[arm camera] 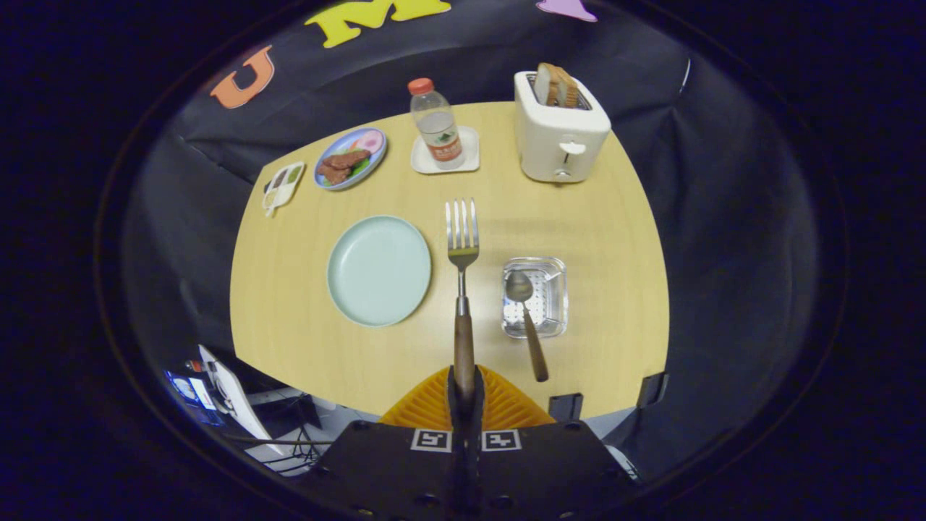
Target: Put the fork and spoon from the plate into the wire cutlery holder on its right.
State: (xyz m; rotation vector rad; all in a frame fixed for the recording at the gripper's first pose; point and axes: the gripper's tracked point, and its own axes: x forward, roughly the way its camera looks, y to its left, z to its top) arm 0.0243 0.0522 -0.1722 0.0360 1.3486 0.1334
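Orange claw (464,394) fingers at the bottom centre of the frame are closed tight on the wooden handle of the fork (461,289), which points up the middle with its tines raised over the pale wooden desk (289,340). Left of the fork, the light green plate (378,270) lies bare. Right of it, the spoon (527,318) rests in the wire cutlery holder (534,297), handle sticking out over the near rim. Toaster (561,130), bottle (437,124) and food plate (350,158) line the upper part of the frame.

Claw (464,394) high above the table, orange fingers (427,409) pressed together on a fork handle (464,347).
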